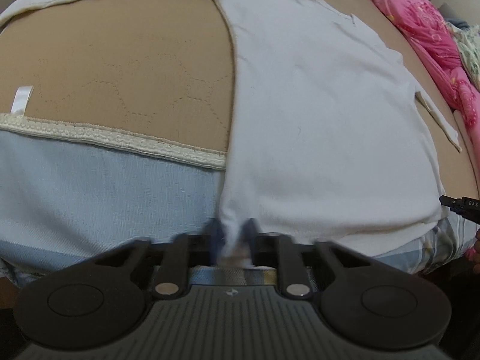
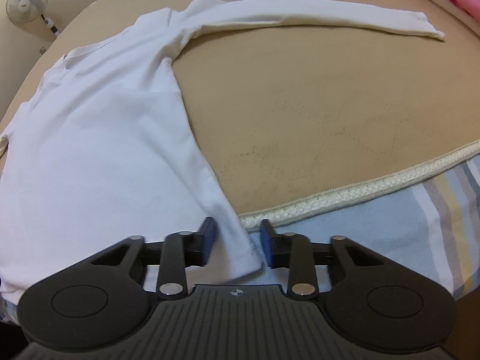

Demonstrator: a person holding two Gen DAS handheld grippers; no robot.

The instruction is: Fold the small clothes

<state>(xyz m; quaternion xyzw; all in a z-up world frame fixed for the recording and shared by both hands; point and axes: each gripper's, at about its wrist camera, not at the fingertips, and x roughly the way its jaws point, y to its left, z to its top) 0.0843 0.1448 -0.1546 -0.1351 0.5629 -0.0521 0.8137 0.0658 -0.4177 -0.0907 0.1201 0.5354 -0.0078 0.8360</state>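
From my remote station I saw the tan quilted mat [image 1: 120,69] filling most of both views, its cream braided edge [image 2: 354,192] running over a pale blue sheet [image 1: 90,186]. On the mat lay the white long-sleeved shirt [image 1: 315,105], spread flat, one sleeve [image 2: 315,15] stretched toward two o'clock in the right wrist view. A pink quilt [image 1: 420,30] was bunched at two o'clock in the left wrist view, and a standing fan [image 2: 27,1] stood at ten o'clock in the right one.

The shirt's body reached away toward twelve o'clock from the left gripper [image 1: 232,243], whose blue pads had pinched together on a gathered bit of the hem corner; that spot was blurred. The right gripper [image 2: 237,244] sat at the opposite hem corner, the shirt spreading toward ten o'clock. Its jaws stood narrow, with the corner between the pads [image 2: 208,240]; I could not tell whether they pressed the cloth.
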